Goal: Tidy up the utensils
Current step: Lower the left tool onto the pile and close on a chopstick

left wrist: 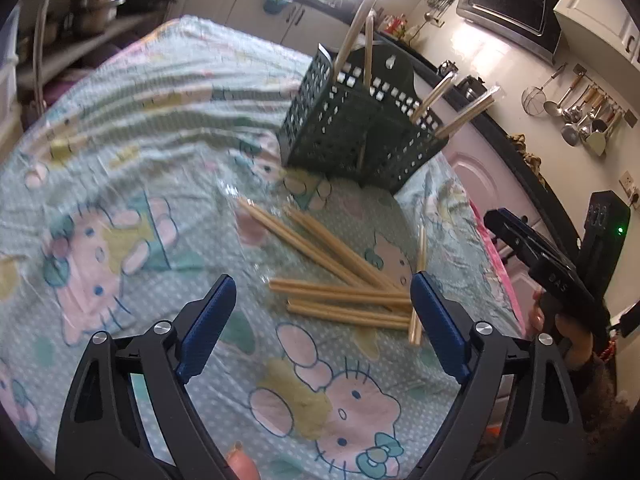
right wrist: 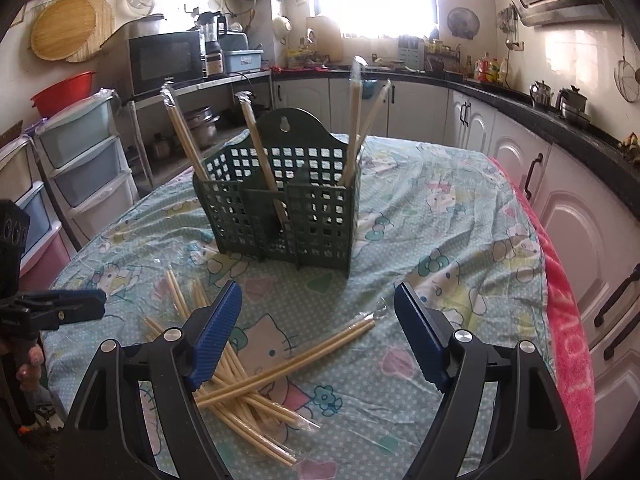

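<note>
Your left gripper (left wrist: 322, 292) and right gripper (right wrist: 318, 304) hold ribbed blue jaws apart, gripping nothing. Slender pale chopsticks (left wrist: 340, 268) lie crisscrossed on the cloth-covered surface (left wrist: 120, 140). More stand in the dark green perforated plastic holder (right wrist: 280, 200).

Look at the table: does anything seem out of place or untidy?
Yes. A heap of wrapped chopsticks lies criss-crossed on the tablecloth in front of the green basket, one pair angled apart. Only four pairs stand in the basket, leaning different ways.
</note>
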A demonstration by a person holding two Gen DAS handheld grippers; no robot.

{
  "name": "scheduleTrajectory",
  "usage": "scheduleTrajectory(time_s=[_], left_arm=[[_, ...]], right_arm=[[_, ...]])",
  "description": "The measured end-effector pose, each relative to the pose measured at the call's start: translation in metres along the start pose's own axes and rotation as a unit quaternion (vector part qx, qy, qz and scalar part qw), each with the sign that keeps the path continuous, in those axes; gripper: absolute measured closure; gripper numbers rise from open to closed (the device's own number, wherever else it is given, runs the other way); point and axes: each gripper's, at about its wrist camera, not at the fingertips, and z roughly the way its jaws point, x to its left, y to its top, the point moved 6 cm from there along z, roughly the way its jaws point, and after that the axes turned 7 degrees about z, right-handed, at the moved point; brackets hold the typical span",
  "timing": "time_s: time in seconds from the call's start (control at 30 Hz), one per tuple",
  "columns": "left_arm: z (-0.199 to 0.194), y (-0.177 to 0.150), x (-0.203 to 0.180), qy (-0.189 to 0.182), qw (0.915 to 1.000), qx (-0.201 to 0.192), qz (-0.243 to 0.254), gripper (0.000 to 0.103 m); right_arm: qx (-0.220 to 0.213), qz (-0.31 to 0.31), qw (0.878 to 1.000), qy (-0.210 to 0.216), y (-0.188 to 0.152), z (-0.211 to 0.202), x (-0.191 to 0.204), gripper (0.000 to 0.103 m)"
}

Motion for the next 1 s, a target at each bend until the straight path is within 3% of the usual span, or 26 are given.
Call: scheduleTrajectory(time_s=[0.17,0.43,0.7,1.0], left_arm=[[0.012,-0.010,0.003,-0.014,0.9994,0.023,-0.020,0.041],[0.029,-0.015,0.015,-0.016,0.9978,0.039,-0.052,0.044],[0.041,-0.009,0.022,-0.015,0.9964,0.039,-0.073,0.049],[0.045,-0.003,0.035,0.001,0.9956,0.029,-0.089,0.077]], right_arm=[[0.005,0.010,1.000,-0.007,-0.002,0.004,-0.008,0.027],[0.024,0.008,1.000,-0.016,-0.009,0.017,-0.013,0.027],[0.066,0.047,0.997,-0.015,-0.021,0.042,-0.029,0.027],[0.114,0.101,0.988,0.009,-0.029,0.067,-0.040,0.033]])
